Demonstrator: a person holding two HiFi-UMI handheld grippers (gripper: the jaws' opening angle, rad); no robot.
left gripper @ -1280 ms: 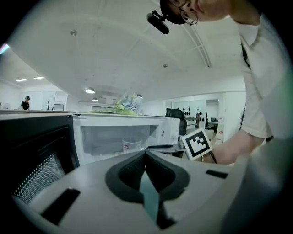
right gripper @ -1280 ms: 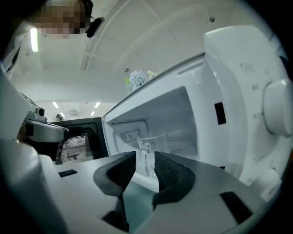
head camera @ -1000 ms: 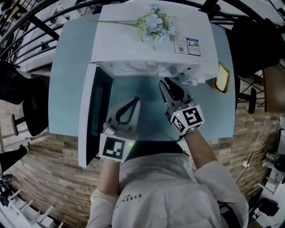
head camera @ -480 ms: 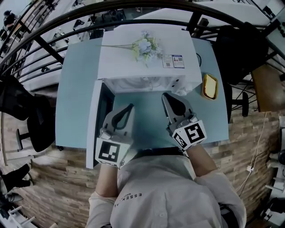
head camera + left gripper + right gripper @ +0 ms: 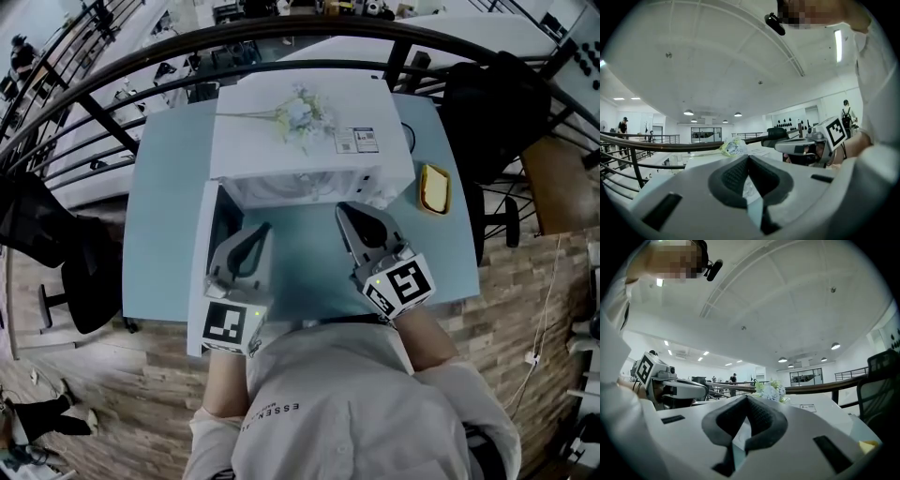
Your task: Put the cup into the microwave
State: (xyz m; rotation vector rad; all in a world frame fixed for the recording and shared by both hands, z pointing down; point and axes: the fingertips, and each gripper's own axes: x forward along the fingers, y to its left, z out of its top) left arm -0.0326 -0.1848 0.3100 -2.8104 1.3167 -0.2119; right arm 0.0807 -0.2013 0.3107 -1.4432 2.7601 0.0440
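Note:
The white microwave (image 5: 309, 141) stands on the pale blue table (image 5: 169, 187), its door (image 5: 208, 253) swung open to the left. I can make out no cup in any view, and the oven's inside is mostly hidden under its top. My left gripper (image 5: 265, 227) is held in front of the opening, shut and with nothing in it. My right gripper (image 5: 343, 208) hovers beside it, also shut and with nothing in it. Both point level at the microwave. In the left gripper view the left gripper's (image 5: 749, 157) jaw tips meet. In the right gripper view the right gripper's (image 5: 747, 397) jaw tips meet too.
A bunch of pale flowers (image 5: 300, 112) lies on the microwave's top. A yellow thing (image 5: 433, 187) sits on the table to the right of the microwave. A dark curved railing (image 5: 141, 89) runs behind the table, and a black chair (image 5: 487, 94) stands at the back right.
Both grippers have risen and drawn back a little from the microwave's opening. A white thing seen by the right gripper's tip at the opening no longer shows.

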